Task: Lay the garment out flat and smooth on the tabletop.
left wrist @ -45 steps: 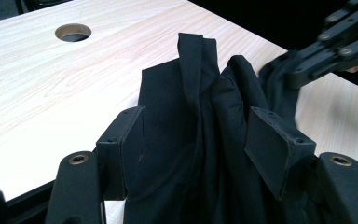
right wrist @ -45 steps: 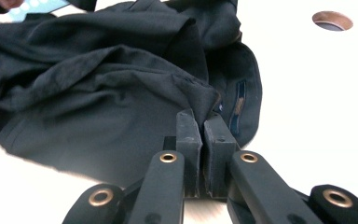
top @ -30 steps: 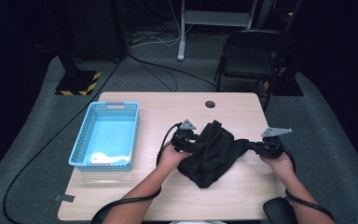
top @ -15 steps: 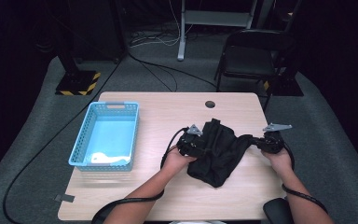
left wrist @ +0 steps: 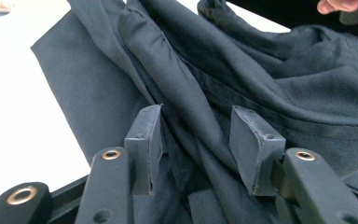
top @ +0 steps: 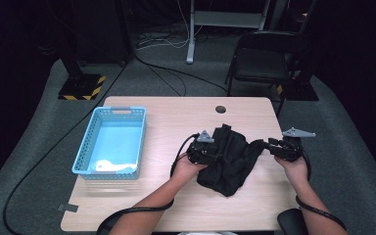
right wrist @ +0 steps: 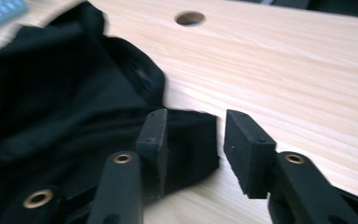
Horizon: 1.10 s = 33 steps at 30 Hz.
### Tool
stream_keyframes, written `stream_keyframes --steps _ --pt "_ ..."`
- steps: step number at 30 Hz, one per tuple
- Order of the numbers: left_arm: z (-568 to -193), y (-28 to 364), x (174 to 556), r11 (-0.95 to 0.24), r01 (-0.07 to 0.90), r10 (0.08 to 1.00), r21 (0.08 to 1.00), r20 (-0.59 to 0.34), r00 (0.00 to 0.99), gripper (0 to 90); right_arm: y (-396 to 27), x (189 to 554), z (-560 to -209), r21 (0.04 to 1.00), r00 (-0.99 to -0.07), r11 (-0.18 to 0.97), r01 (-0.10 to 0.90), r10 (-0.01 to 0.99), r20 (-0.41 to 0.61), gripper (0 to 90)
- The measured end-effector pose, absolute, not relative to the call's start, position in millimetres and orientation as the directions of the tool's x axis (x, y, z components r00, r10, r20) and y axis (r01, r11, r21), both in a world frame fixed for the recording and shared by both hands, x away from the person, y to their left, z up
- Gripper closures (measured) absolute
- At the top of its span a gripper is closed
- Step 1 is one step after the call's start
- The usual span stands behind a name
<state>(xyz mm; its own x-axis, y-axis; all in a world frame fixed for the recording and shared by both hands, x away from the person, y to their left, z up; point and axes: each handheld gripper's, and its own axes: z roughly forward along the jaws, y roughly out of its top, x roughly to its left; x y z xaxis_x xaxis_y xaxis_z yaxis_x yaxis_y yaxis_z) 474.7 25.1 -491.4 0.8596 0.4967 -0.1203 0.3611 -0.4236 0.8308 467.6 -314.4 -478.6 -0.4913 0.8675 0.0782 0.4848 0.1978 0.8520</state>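
Black garment [top: 229, 161] lies crumpled on the table [top: 176, 112], between the two tools. Left tool [top: 201, 151] sits at the garment's left edge; its jaws have just been closing, with folds of the cloth [left wrist: 200, 116] running between them, though the pads do not yet press on it. Right tool [top: 278, 149] is at the garment's right corner; its jaws have just been opening and stand apart, a corner of the fabric [right wrist: 186, 140] lying loose between them. Well to the left of the left tool stands a blue plastic basket [top: 110, 143].

No legible text, label, brand, number or sign anywhere.
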Motion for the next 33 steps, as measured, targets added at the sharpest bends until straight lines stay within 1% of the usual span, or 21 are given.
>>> stream_keyframes --steps 2,4,7,11,13,16,19,21,22,25,30,33 --pt "-491 25 474 -0.415 0.349 0.504 0.840 -0.107 0.857 50.8 -304 464 -475 0.859 -0.509 0.204 0.469 0.858 0.074 55.5" --pt "-490 24 474 -0.402 0.334 0.514 0.853 -0.092 0.853 48.1 -291 461 -473 0.868 -0.525 0.205 0.453 0.848 0.074 50.6" --pt "-490 23 475 -0.388 0.324 0.529 0.863 -0.079 0.845 46.9 -272 458 -472 0.874 -0.545 0.200 0.442 0.834 0.085 47.2" --pt "-489 22 476 -0.382 0.323 0.547 0.866 -0.070 0.834 45.7 -250 455 -472 0.876 -0.539 0.173 0.450 0.835 0.112 41.8" --pt "-488 21 477 -0.374 0.329 0.554 0.867 -0.075 0.829 45.4 -242 454 -472 0.873 -0.517 0.154 0.463 0.847 0.124 38.4" --pt "-488 18 478 -0.379 0.336 0.578 0.863 -0.063 0.813 44.8 -233 451 -474 0.867 -0.468 0.134 0.480 0.875 0.123 38.2" --pt "-489 15 479 -0.384 0.332 0.582 0.862 -0.053 0.812 43.6 -231 449 -475 0.865 -0.447 0.129 0.484 0.887 0.118 37.7" --pt "-489 15 479 -0.391 0.330 0.591 0.859 -0.041 0.806 42.9 -231 447 -476 0.862 -0.430 0.116 0.494 0.894 0.127 42.7" --pt "-489 14 479 -0.393 0.335 0.598 0.856 -0.039 0.800 43.1 -230 446 -476 0.862 -0.420 0.112 0.494 0.899 0.124 43.0" --pt "-488 14 480 -0.392 0.347 0.617 0.852 -0.036 0.786 46.0 -229 444 -475 0.866 -0.395 0.099 0.490 0.911 0.120 44.1" --pt "-487 13 481 -0.386 0.356 0.647 0.851 -0.025 0.762 49.1 -224 441 -468 0.866 -0.384 0.057 0.498 0.909 0.161 43.8" --pt "-488 12 481 -0.397 0.360 0.644 0.844 -0.023 0.764 56.5 -216 443 -465 0.858 -0.393 0.045 0.511 0.900 0.187 43.5"
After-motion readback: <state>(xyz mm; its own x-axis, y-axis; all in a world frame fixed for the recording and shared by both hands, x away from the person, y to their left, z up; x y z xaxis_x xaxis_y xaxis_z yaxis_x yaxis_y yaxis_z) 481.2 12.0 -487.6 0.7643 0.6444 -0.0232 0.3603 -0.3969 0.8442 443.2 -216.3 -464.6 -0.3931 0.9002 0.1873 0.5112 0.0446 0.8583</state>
